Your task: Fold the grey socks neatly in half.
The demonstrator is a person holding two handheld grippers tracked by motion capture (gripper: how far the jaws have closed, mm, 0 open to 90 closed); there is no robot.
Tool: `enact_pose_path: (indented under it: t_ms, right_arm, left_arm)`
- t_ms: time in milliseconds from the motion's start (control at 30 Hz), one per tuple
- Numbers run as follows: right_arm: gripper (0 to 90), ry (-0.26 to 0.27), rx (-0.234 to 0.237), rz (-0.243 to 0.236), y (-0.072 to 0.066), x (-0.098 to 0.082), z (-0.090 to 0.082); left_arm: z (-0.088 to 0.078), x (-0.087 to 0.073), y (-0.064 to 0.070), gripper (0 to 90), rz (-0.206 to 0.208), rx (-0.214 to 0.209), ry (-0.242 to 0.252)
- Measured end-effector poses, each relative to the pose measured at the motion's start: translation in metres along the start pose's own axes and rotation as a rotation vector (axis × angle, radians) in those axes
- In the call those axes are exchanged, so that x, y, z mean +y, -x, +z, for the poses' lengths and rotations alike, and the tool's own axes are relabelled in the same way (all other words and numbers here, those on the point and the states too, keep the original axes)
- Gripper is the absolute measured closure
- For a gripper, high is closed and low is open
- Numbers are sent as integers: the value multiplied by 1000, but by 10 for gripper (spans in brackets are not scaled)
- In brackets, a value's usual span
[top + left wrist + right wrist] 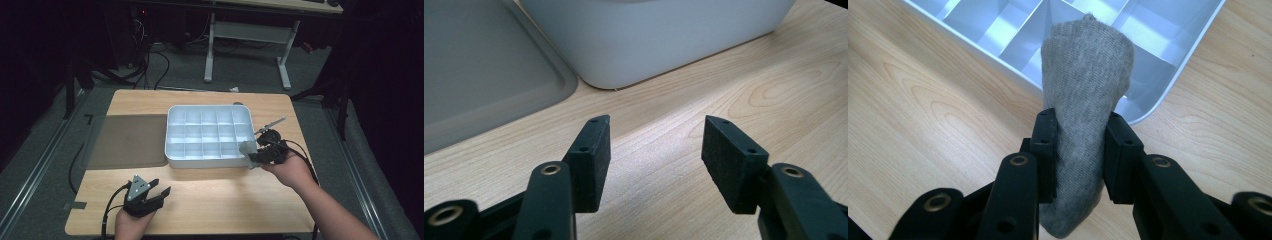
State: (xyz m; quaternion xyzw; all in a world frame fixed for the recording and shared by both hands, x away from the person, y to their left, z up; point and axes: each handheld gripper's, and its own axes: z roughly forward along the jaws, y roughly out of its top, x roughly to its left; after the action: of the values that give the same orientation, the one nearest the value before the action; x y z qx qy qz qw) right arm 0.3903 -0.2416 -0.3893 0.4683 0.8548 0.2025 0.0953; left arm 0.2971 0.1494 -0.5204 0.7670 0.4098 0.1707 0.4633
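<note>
A white divided box (175,150) with many small compartments stands in the middle of the wooden table. My right gripper (252,159) hovers at the box's near right corner, shut on a rolled grey sock (1085,95) that sticks out past the jaws over the corner of the box (1148,107). In the high view the sock (247,148) shows as a small grey lump at the box rim. My left gripper (160,189) rests near the table's front left edge, open, with bare wood between its fingers (594,155).
A flat grey lid (127,140) lies left of the box, touching its side; its rim (544,75) and the box wall (649,40) show ahead of the left jaws. A desk frame and cables stand on the floor beyond the table.
</note>
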Motion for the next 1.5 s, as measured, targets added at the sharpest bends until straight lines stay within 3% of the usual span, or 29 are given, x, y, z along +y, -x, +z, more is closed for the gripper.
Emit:
enact_pose_path:
  t_ms: [233, 433, 500, 867, 1100, 1500]
  right_arm:
    - [715, -21, -2, -12, 6, 14, 4]
    - [715, -50, -15, 9, 11, 23, 10]
    - [716, -58, -23, -8, 15, 26, 13]
    - [716, -119, -51, 11, 23, 40, 33]
    - [716, -155, -68, 43, 27, 45, 46]
    - [724, -224, -76, 43, 25, 47, 68]
  left_arm:
    - [0, 0, -1, 456, 0, -2, -1]
    - [0, 0, -2, 456, -2, 0, 4]
    - [-1, 0, -2, 457, -5, 0, 4]
    - [-1, 0, -4, 457, -8, 0, 7]
    - [-2, 0, -4, 457, -9, -2, 9]
    - [-2, 0, -5, 457, -12, -4, 9]
